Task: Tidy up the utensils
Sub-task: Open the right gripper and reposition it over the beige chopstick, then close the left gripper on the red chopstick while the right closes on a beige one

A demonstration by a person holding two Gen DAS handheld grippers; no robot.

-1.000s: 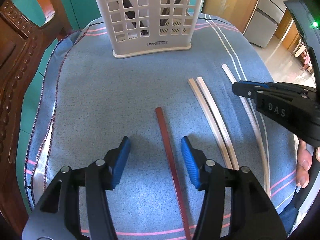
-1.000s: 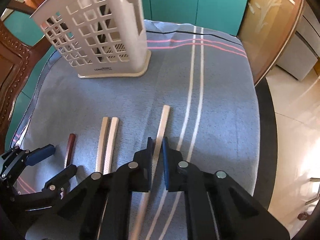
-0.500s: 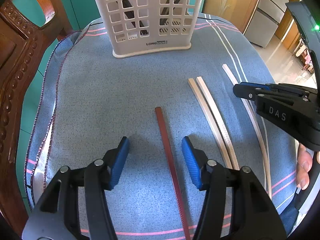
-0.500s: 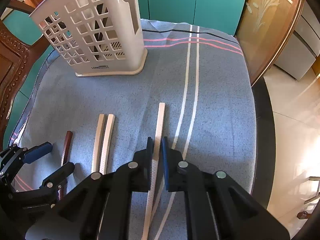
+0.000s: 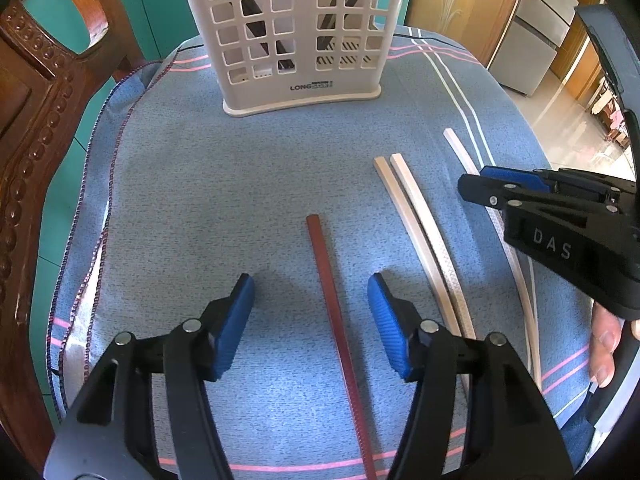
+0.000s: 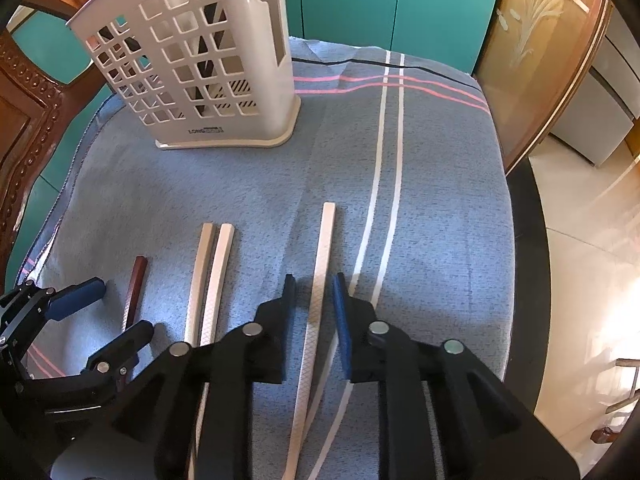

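table draped in a blue woven cloth [image 6: 440, 208] with pink and white stripes, white plastic lattice utensil basket [image 5: 296, 36] standing at the far end, dark red chopstick [image 5: 332, 292], pale chopstick pair [image 6: 210, 276] side by side, one more pale chopstick [image 6: 320, 280] off to the right

We see a matt woven blue cloth [image 5: 224, 208], a glossy cream plastic basket [image 5: 296, 92], pale chopsticks [image 6: 320, 280] with a cross-hatched grip texture, a smooth dark red chopstick [image 5: 324, 264], ribbed blue pads [image 5: 390, 328], and polished carved wood [image 5: 36, 120].
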